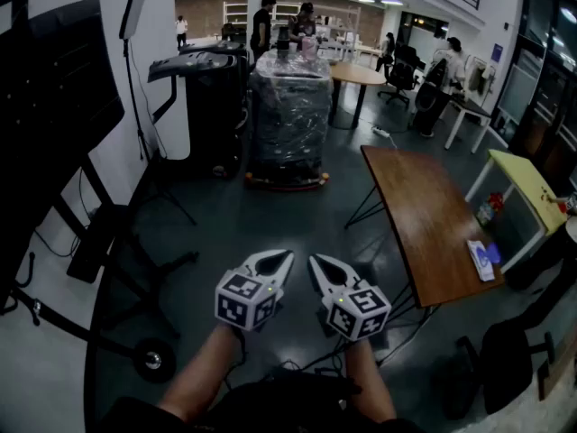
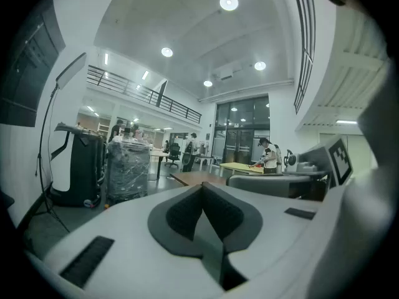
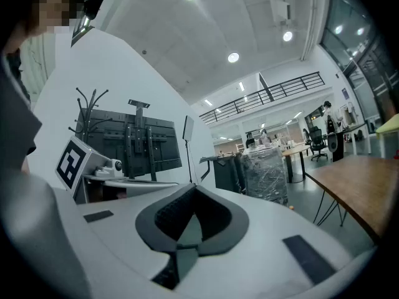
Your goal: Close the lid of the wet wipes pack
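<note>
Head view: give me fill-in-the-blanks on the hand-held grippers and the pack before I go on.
The left hand-held gripper and right hand-held gripper both have jaws ____, holding nothing.
The blue-and-white pack lies on the ____ table.
It lies to the ____ of both grippers.
Missing: shut; brown; right.

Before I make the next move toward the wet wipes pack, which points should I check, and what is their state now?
1. Left gripper empty: ok, jaws together, nothing between them.
2. Right gripper empty: ok, jaws together.
3. Pack found: ok, a white-and-blue pack, likely the wipes, lies on the brown table near its right edge.
4. Pack open or closed: cannot tell, too small.
5. Grippers at the pack: not ok, both hang over the floor, left of the table.
</note>
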A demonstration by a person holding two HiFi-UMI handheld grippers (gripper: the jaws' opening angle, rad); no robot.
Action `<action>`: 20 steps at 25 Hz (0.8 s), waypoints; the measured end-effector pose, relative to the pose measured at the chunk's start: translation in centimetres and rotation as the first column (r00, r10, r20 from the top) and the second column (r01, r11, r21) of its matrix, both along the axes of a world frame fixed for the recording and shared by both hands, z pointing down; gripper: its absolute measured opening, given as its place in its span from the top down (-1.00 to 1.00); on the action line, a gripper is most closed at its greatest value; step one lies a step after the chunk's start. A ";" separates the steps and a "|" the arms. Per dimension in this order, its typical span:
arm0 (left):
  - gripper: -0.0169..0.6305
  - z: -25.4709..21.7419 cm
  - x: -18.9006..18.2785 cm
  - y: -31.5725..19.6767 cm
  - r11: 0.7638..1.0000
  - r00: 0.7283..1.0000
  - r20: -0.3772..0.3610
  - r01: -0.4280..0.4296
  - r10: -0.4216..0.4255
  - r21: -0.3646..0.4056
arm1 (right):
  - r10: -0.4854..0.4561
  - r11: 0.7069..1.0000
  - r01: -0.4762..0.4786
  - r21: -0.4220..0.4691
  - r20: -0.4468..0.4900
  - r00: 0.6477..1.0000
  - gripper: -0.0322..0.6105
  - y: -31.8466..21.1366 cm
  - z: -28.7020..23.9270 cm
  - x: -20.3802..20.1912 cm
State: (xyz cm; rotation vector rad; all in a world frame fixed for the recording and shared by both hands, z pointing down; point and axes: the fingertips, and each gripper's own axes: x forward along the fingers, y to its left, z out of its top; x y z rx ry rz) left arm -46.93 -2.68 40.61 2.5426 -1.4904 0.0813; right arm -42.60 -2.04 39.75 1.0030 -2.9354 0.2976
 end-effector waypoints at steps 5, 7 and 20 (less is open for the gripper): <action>0.93 -0.4 0.1 -0.2 1.000 1.000 -0.006 0.003 -0.002 0.015 | 0.015 1.000 -0.015 -0.002 0.018 1.000 0.87 -0.3 0.0 0.3; 0.93 -0.4 0.2 -0.2 1.000 1.000 -0.008 -0.001 0.001 0.016 | 0.018 1.000 -0.018 -0.003 0.030 0.999 0.87 -0.4 -0.1 0.4; 0.93 -0.2 2.6 -0.7 0.997 0.997 -0.011 -0.073 0.073 0.009 | 0.097 0.995 -0.097 -0.007 0.020 0.995 0.87 -0.8 0.2 2.8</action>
